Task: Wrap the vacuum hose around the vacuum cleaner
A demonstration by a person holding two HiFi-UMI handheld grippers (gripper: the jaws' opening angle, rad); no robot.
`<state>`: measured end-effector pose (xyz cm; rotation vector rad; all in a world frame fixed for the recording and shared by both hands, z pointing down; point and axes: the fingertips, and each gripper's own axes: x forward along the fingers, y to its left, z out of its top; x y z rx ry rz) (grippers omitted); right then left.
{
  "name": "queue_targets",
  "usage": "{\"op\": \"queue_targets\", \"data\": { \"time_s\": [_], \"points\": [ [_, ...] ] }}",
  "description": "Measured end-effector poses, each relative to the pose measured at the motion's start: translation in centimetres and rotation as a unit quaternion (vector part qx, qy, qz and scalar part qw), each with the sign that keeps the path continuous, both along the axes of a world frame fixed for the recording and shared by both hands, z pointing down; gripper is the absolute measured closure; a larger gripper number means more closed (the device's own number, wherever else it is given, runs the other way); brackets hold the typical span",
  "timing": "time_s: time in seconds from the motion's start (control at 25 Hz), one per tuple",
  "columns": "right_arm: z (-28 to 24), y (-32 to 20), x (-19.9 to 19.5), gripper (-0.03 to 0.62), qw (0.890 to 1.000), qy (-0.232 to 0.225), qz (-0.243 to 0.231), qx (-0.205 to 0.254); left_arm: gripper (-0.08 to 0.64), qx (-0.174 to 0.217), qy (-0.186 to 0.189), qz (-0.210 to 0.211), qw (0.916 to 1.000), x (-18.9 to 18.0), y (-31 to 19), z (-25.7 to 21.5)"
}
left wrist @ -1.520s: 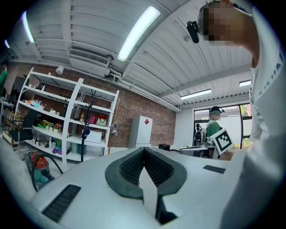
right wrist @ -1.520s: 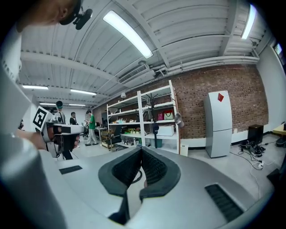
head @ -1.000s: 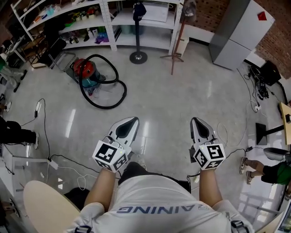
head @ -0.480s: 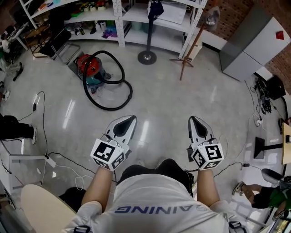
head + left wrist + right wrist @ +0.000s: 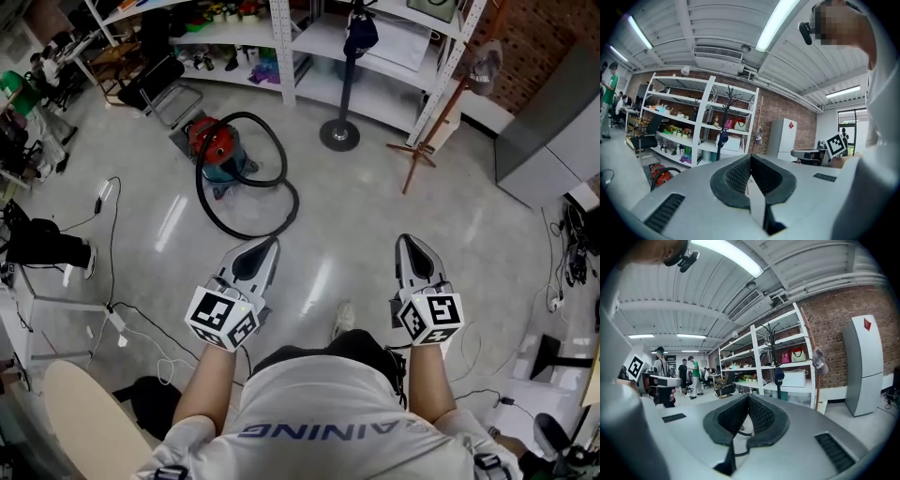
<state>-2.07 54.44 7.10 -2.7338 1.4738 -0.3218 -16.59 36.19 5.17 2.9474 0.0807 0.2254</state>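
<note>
The red vacuum cleaner (image 5: 214, 145) stands on the floor ahead and to the left, in front of the shelving. Its black hose (image 5: 296, 199) lies in loose loops on the floor around and to the right of it. My left gripper (image 5: 270, 243) is held out level with its jaws shut and empty, its tip short of the hose's near loop. My right gripper (image 5: 405, 240) is also shut and empty, farther right over bare floor. The left gripper view shows the vacuum cleaner (image 5: 660, 173) low at the left, beyond the shut jaws.
White shelving (image 5: 309, 37) lines the far wall. A pole on a round base (image 5: 339, 134) and a wooden tripod stand (image 5: 417, 150) rise right of the vacuum. A cable (image 5: 112, 234) trails at the left. A round beige table (image 5: 84, 422) sits near left.
The person has walked forward toward the vacuum cleaner, so it and its hose appear nearer. Both grippers stayed shut and held out in front.
</note>
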Motion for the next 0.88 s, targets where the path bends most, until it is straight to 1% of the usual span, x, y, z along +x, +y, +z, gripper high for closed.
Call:
{"op": "queue_targets", "data": {
  "time_s": [0.12,0.2,0.32,0.4,0.56,0.76,0.88],
  "points": [
    [-0.1,-0.8,5.1,0.581,0.999,-0.007,-0.042,0.002,0.543,0.014,0.006,-0.028,0.9995,4.3,0.1,-1.1],
    [-0.1,-1.3,8.3,0.581,0.998,-0.005,-0.069,-0.001,0.542,0.016,0.012,-0.048,0.9986,6.7,0.1,-1.6],
    [0.1,-2.6,12.1,0.581,0.995,-0.004,-0.098,-0.003,0.543,0.015,0.015,-0.078,0.9967,9.1,-0.4,-1.7],
    [0.3,-4.0,13.7,0.581,0.993,-0.005,-0.117,-0.002,0.543,0.016,0.013,-0.098,0.9949,10.0,-1.2,-1.5],
    [1.1,-7.6,15.4,0.581,0.987,-0.009,-0.159,-0.006,0.543,0.014,0.011,-0.136,0.9905,10.5,-3.6,-1.2],
    [1.7,-12.3,15.3,0.581,0.975,0.003,-0.22,-0.022,0.543,0.006,0.007,-0.174,0.9847,10.5,-7.3,-0.2],
    [2.2,-14.9,15.6,0.581,0.969,0.008,-0.245,-0.036,0.543,-0.002,0.011,-0.186,0.9825,11.0,-9.7,0.4]
  ]
}}
